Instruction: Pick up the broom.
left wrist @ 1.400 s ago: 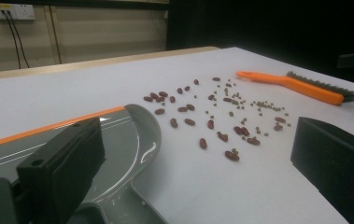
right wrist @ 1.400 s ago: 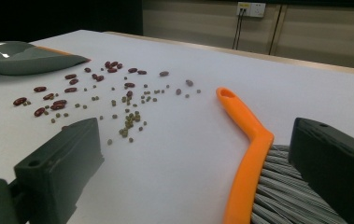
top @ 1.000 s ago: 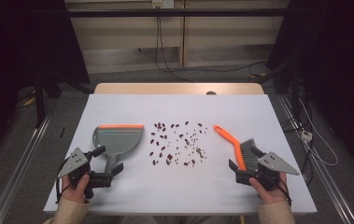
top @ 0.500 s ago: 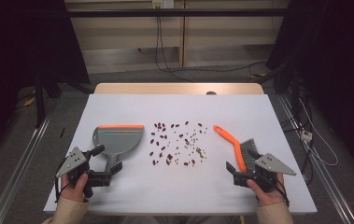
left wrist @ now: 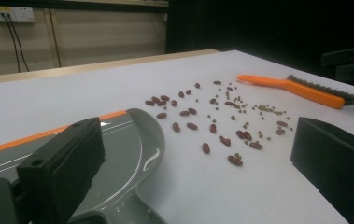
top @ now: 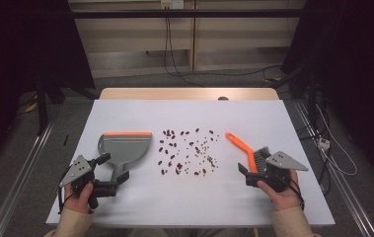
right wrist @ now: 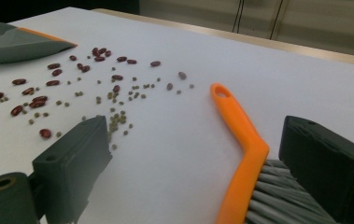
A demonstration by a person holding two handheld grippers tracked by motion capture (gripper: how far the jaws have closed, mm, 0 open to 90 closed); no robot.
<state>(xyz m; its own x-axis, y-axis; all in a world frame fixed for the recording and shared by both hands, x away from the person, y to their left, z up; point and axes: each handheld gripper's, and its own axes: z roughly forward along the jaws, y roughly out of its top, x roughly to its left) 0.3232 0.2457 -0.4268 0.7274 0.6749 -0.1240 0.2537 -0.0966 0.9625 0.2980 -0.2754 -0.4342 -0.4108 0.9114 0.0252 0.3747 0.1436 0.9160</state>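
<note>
Left claw: the left claw [top: 111, 174] rests on the near left of the surface with its jaws spread apart, grasping nothing, at the handle end of the dustpan [top: 124, 148].
Right claw: the right claw [top: 247, 174] sits at the near right, jaws released and wide, one on each side of the brush [top: 247, 152] near its bristle head, not closed on it.
Brush direction: the long axis runs diagonally; the orange handle points away from the person and toward the middle, the grey bristles lie nearest the right hand [top: 280, 190].
Dustpan direction: the grey pan lies flat, its orange-edged mouth facing the far side, its handle toward the left hand [top: 78, 197].
Beans: dark red beans [top: 187, 153] and smaller greenish ones are scattered between dustpan and brush, apart from both.
Surface: a pale, plain sheet [top: 189, 116] covers it, with a wooden edge [top: 189, 94] showing at the far side.
Room: dim, with a light panelled wall, black cables [top: 169, 54] hanging down it, a grey floor and dark stands at both sides.
</note>
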